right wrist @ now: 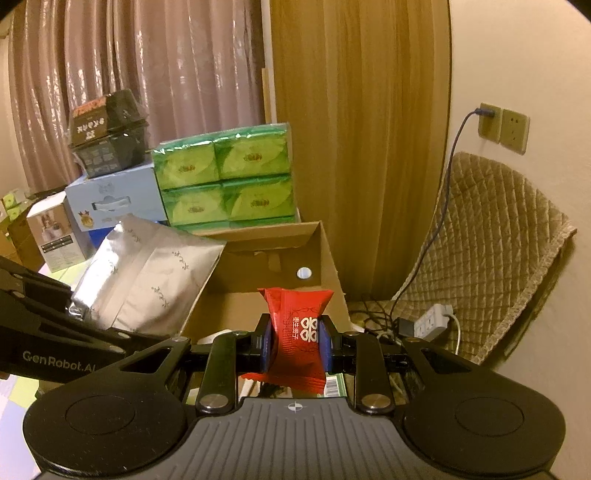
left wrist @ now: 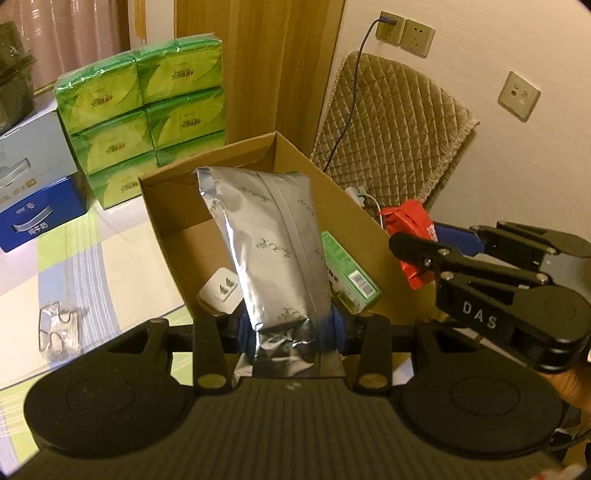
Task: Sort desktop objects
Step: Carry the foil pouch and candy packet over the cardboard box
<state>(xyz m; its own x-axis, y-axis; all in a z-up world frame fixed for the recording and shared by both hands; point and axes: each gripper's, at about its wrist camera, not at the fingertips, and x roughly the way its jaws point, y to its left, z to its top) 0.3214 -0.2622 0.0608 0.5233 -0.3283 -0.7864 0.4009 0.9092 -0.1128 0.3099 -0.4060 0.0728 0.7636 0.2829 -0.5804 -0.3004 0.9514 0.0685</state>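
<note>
The left gripper (left wrist: 290, 328) is clamped on the lower end of a silver foil bag (left wrist: 269, 243), its blue pads pressed against both sides. The bag stands nearly upright, leaning slightly away, above the open cardboard box (left wrist: 354, 218). In the right wrist view the same silver foil bag (right wrist: 147, 280) tilts over the left wall of the cardboard box (right wrist: 325, 251).

The right gripper (right wrist: 295, 341) is closed on a red snack packet (right wrist: 297, 332), held upright between its blue pads, in front of the box's near edge. From the left wrist view the red snack packet (left wrist: 413, 240) sits just beyond the box's right wall, in the black fingers of the right gripper (left wrist: 410, 245).

Inside the box, a white plug adapter (left wrist: 218, 290) lies near the near left corner, partly hidden behind the bag. A green carton (left wrist: 349, 273) leans against the right wall.

Behind the box's far left corner stands a stack of green tissue packs (left wrist: 147, 110), and left of them a blue box (left wrist: 40, 218) on the checked tablecloth (left wrist: 110, 266). A small clear wrapper (left wrist: 59, 328) lies on the cloth near the table's left edge. To the right, a quilted chair back (left wrist: 395, 129) stands by the wall, with a cable running up to a wall socket (left wrist: 388, 27).
</note>
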